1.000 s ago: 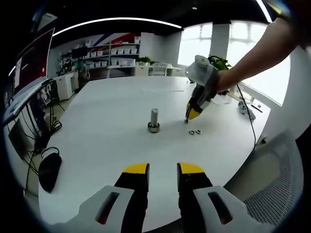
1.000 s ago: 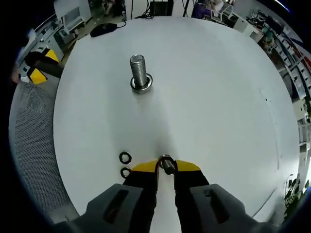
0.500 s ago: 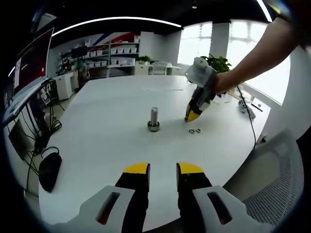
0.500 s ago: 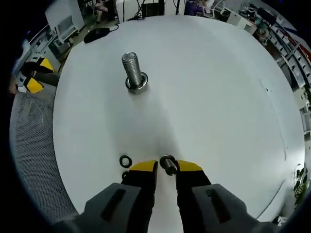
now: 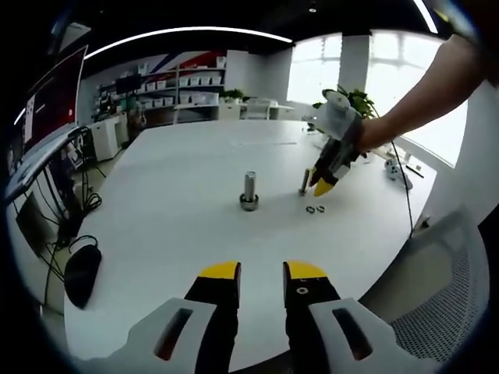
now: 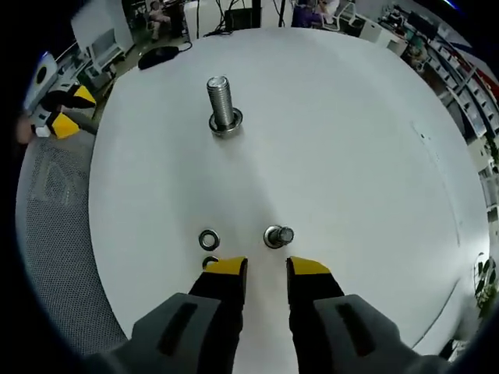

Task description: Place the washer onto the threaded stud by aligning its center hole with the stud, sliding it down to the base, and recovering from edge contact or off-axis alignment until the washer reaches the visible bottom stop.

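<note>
Two loose washers sit close together on the white round table [image 6: 351, 140]. In the right gripper view one washer [image 6: 209, 239] lies flat just ahead of the right gripper's [image 6: 267, 269] left jaw tip, and the second washer [image 6: 208, 262] peeks out right at that jaw's edge, partly hidden. Straight ahead of the gap between the jaws is a small stud [image 6: 277, 235] standing on its base, just beyond the tips and touching neither one. The right gripper's jaws are spread apart with nothing between them. Farther ahead and a bit left stands the big threaded stud [image 6: 221, 104], upright, with a ring around its foot that looks like a washer or its own base, can't tell which. From the left gripper view, the left gripper [image 5: 260, 274] hangs back near the table's edge, well apart from everything, jaws parted and holding nothing, with the big stud [image 5: 249, 191] dead ahead and the two washers off to its right under the right gripper [image 5: 318, 185]. A black mouse [image 5: 80, 273] lies far left.
</note>
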Demonstrator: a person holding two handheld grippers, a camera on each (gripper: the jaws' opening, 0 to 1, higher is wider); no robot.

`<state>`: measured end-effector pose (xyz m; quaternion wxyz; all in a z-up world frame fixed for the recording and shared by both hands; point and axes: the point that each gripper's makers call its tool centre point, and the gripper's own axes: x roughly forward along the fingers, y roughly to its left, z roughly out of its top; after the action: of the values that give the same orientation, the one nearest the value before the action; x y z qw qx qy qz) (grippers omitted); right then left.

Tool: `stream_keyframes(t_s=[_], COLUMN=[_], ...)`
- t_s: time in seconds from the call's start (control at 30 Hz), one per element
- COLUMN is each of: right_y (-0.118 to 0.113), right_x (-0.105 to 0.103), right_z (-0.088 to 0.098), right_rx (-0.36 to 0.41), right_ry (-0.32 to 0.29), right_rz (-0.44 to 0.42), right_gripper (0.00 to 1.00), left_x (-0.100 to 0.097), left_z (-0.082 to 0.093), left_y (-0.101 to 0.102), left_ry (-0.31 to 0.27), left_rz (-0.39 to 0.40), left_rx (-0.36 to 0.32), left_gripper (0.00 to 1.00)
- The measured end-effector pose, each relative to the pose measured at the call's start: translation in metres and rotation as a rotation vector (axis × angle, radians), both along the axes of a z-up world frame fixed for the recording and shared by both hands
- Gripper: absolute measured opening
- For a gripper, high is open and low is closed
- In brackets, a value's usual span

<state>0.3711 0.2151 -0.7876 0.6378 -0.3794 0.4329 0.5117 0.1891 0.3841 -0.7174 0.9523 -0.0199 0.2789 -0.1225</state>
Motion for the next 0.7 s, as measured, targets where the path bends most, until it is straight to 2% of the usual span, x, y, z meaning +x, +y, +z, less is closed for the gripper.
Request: stream_keyframes(t_s=[0.33,0.47,0.53,0.7], right_y=[0.006,0.007,0.004,0.006], right_x=[-0.036,-0.043,-0.043,-0.04], right_z=[-0.003,-0.007,-0.012,-0.01], right_rx=[0.026,0.019,-0.007,0.002], right_ry=[0.043,0.048,0.04,0.03], right_rz=[0.061,0.077,0.1,0.108], right_gripper=[0.23,0.23,0.23,0.2], left_x=[0.0,0.0,0.0,0.0], left_z=[0.0,0.0,-0.001,-0.002], left_y=[0.001,0.003,0.003,0.004], left_ry=[0.0,0.003,0.004,0.008], left_rz=[0.006,0.013,0.016,0.019], left_rx=[0.006,0.012,0.014,0.017], left_gripper=[0.21,0.21,0.21,0.21])
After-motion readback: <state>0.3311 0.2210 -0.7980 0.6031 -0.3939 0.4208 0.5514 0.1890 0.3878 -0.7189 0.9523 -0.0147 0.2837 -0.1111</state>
